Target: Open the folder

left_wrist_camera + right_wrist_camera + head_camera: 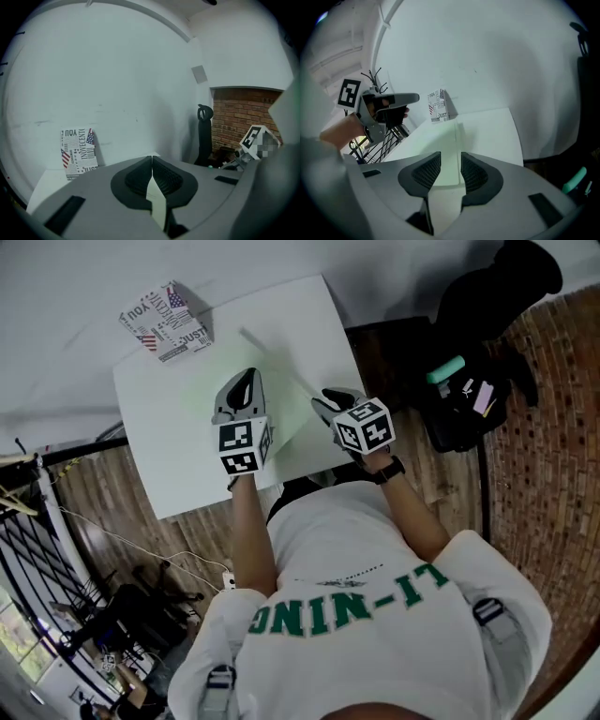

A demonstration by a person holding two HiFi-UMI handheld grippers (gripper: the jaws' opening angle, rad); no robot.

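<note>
- Writing: the box (169, 320) carries newsprint lettering. I read "YOU" and "JUST" on it, with flag stripes printed beside them. A longer word on its face is not fully legible.
- The shirt (375, 615) shows green letters "LI-NING", upside down in the head view.
- Each marker cube bears only a black square pattern, no text.
- Folder (286, 409): pale, faintly green, with no label that I can see. It lies on the white table (159, 456), right of centre.
- Left gripper (152, 161): jaws pressed together on a thin pale sheet of the folder.
- Right gripper (446, 164): jaws a narrow way apart, gripping nothing. The folder surface shows through the gap.
- Edges: the box stands at the far left corner against the wall. The table's near edge meets my torso.
- Room: bare tabletop lies left of the left gripper. A black bag (469, 399) sits beyond the right edge, apart from the table.
</note>
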